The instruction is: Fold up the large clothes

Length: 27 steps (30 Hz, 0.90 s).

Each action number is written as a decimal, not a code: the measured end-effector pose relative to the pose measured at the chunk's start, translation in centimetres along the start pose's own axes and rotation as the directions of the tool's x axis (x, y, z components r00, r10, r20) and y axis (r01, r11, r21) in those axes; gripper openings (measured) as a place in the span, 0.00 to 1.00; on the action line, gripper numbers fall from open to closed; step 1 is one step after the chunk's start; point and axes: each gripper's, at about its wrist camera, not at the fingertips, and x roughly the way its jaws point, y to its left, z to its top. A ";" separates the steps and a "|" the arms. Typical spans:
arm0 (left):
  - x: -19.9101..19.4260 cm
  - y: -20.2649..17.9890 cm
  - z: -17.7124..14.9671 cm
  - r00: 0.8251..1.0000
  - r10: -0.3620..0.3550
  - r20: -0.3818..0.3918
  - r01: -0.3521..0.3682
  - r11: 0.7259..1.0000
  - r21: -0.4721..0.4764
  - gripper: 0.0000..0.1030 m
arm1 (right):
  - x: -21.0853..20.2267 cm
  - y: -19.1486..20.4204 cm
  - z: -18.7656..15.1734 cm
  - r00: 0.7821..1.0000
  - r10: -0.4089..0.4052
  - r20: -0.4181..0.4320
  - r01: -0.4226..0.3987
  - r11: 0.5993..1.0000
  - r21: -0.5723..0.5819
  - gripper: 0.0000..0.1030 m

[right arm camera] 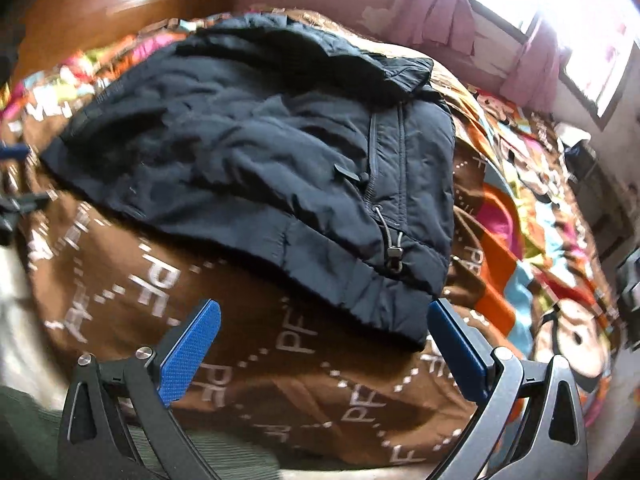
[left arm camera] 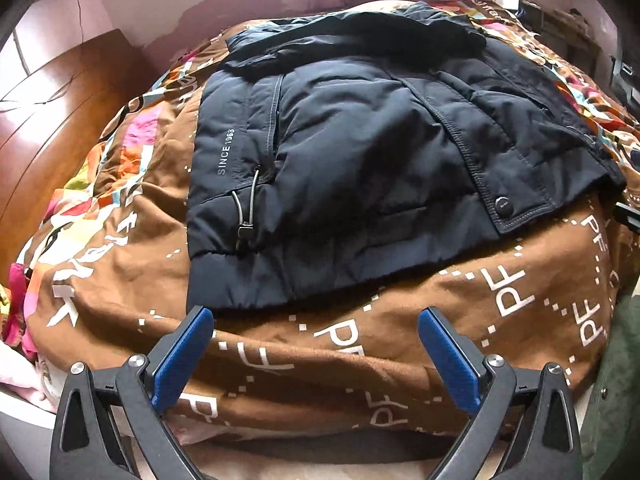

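left gripper (left arm camera: 316,320): jaws wide apart, holding nothing | right gripper (right arm camera: 324,314): jaws wide apart, holding nothing

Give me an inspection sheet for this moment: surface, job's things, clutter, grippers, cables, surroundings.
Surface: bed under a brown printed blanket, rumpled.
Job's things: dark padded jacket lying on the blanket, partly folded, drawcord with toggle at its hem.
Clutter: pink cloth at the bed's left edge; dark green cloth at the near right.
Grippers: left gripper open, empty; right gripper open, empty; both short of the jacket's hem.
Cables: nothing seen.
Surroundings: wooden headboard, pink wall, bright window with pink curtain.
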 end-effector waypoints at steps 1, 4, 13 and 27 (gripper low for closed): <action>0.1 0.1 0.0 1.000 -0.017 0.002 0.017 1.000 -0.014 1.00 | 0.4 0.1 0.1 1.000 -0.001 -0.002 0.001 1.000 -0.013 0.98; 0.2 0.7 0.0 0.998 -0.057 0.015 0.058 0.997 -0.058 1.00 | 1.8 0.4 0.7 0.999 -0.040 -0.008 0.039 0.998 -0.049 0.98; -0.3 1.6 -1.0 0.986 0.026 0.165 0.001 0.986 -0.166 1.00 | 3.6 1.3 0.4 0.995 -0.091 0.043 0.089 0.995 0.046 0.98; 1.3 0.2 -1.1 0.993 -0.049 0.105 0.059 0.994 -0.093 1.00 | 3.7 1.9 0.4 0.974 -0.189 0.124 0.186 0.982 0.041 0.99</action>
